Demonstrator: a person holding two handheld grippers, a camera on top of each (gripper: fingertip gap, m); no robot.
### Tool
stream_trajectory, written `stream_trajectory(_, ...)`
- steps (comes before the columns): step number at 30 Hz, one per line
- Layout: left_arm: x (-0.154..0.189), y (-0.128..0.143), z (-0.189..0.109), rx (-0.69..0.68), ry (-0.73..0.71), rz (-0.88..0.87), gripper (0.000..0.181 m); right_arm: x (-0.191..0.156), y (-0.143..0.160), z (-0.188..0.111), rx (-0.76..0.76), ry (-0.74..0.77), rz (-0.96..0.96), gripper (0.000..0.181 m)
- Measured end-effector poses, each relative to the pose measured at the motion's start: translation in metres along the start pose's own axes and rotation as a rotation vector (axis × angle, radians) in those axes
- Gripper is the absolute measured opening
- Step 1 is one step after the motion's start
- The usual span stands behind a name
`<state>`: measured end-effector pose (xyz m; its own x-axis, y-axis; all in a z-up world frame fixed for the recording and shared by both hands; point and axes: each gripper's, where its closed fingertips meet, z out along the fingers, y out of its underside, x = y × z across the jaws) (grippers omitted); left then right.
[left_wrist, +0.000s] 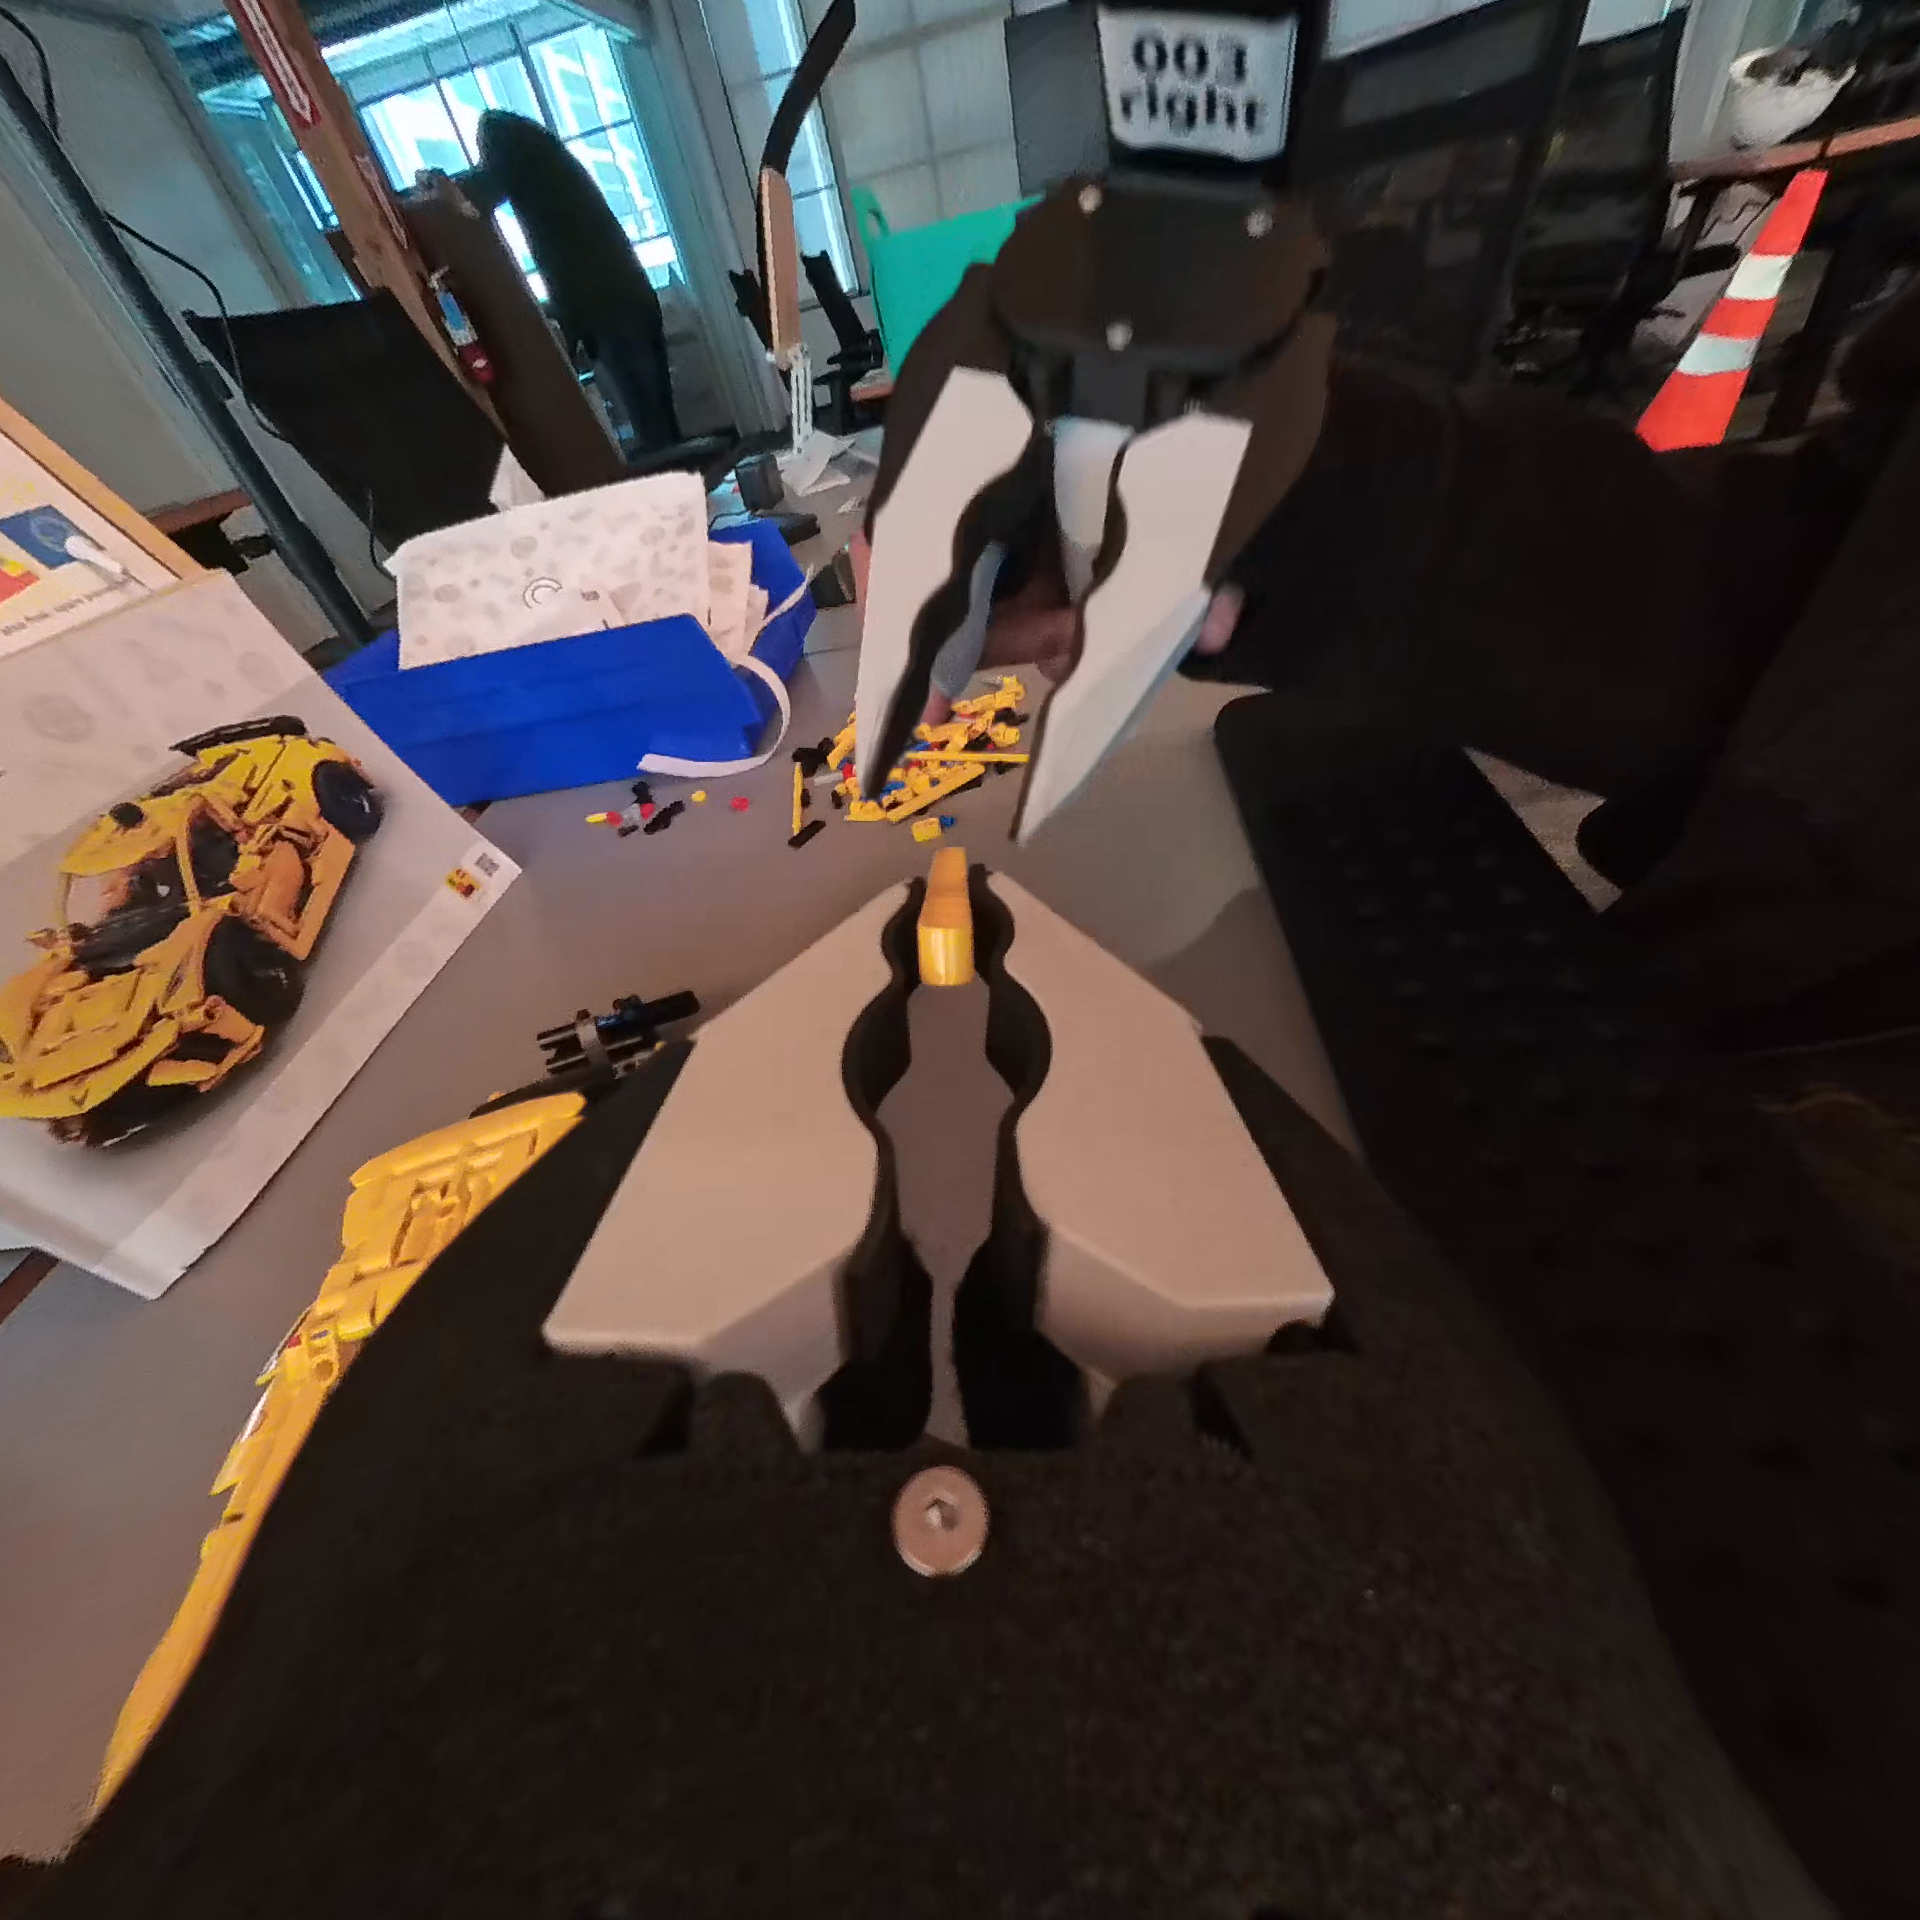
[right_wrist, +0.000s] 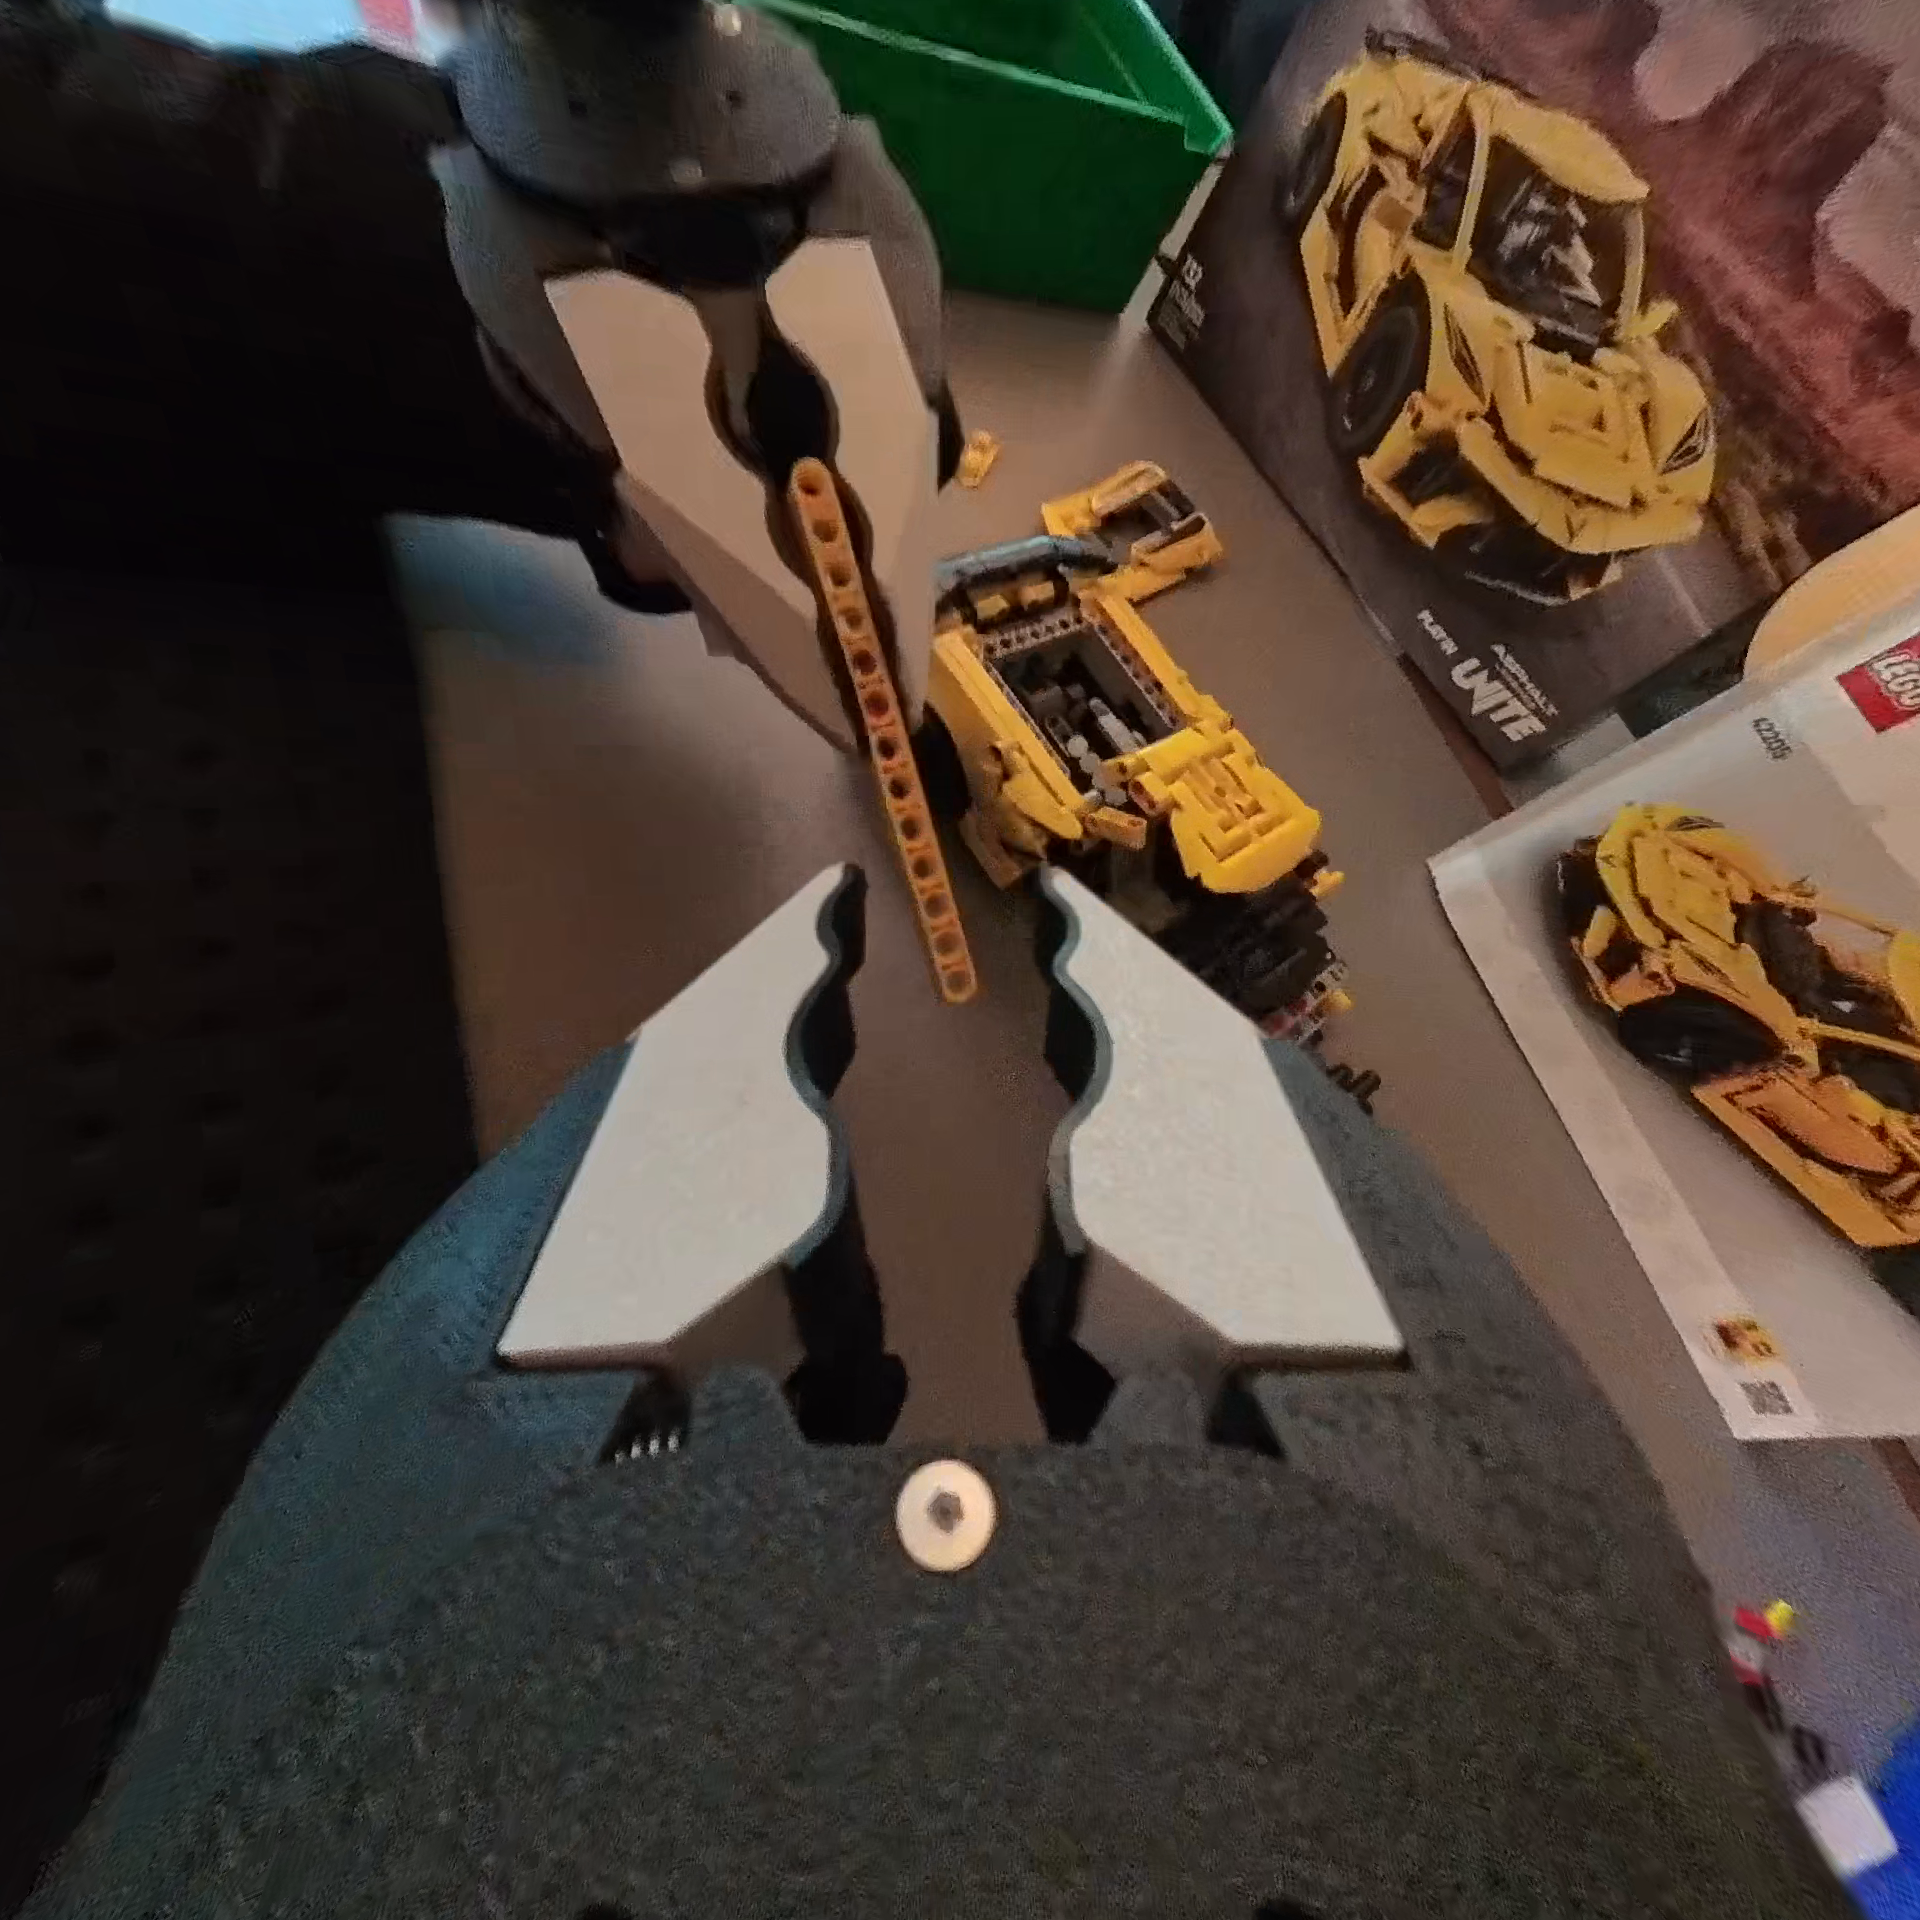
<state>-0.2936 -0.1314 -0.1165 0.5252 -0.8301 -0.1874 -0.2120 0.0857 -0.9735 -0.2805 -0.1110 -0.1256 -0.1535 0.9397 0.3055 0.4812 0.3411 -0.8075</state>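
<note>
My left gripper (left_wrist: 948, 891) is shut on a long yellow beam with holes (left_wrist: 945, 935), seen end-on in its own view. In the right wrist view the left gripper (right_wrist: 878, 717) holds the beam (right_wrist: 904, 821) pointing down toward me. My right gripper (right_wrist: 948, 878) is open, and the beam's free end lies between its fingertips without touching them. In the left wrist view the right gripper (left_wrist: 948, 810) hangs open just beyond the beam tip. A partly built yellow car model (right_wrist: 1122, 748) lies on the grey table (right_wrist: 644, 831) just beyond the beam; it also shows in the left wrist view (left_wrist: 416, 1226).
A pile of loose yellow and black parts (left_wrist: 935, 758) lies behind the right gripper. A blue bin (left_wrist: 561, 696) with paper bags, an instruction booklet (right_wrist: 1714, 1039), the set's box (right_wrist: 1507, 312) and a green bin (right_wrist: 1018, 156) ring the table. A person (left_wrist: 582, 260) stands far back. Both grippers' tips are close together, under 4 cm apart.
</note>
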Motion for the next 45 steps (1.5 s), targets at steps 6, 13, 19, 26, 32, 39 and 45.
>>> stream_trajectory(6,-0.002,-0.006,-0.003,0.050,0.007,-0.049,0.007,-0.006,0.001,0.016,0.016,-0.040,0.021,0.010)
stream_trajectory(13,-0.025,-0.024,-0.016,0.204,-0.021,-0.270,0.008,-0.008,-0.024,0.036,0.336,-0.301,0.432,0.008)
stream_trajectory(19,-0.032,-0.020,-0.016,0.186,-0.051,-0.287,0.007,0.005,-0.018,0.035,0.313,-0.201,0.432,0.012)
stream_trajectory(26,-0.032,-0.002,0.000,0.072,-0.114,-0.244,0.007,0.078,0.166,-0.123,-0.309,0.349,0.512,0.027)
stream_trajectory(32,-0.026,0.001,0.006,0.049,-0.109,-0.222,0.007,0.041,0.259,-0.151,-0.466,0.402,0.740,0.032)
stream_trajectory(39,-0.025,-0.001,0.005,0.058,-0.102,-0.232,0.007,0.049,0.270,-0.136,-0.499,0.455,0.694,0.004)
stream_trajectory(45,-0.018,0.003,0.009,0.030,-0.064,-0.232,0.007,0.053,0.239,-0.143,-0.359,0.429,0.682,0.003)
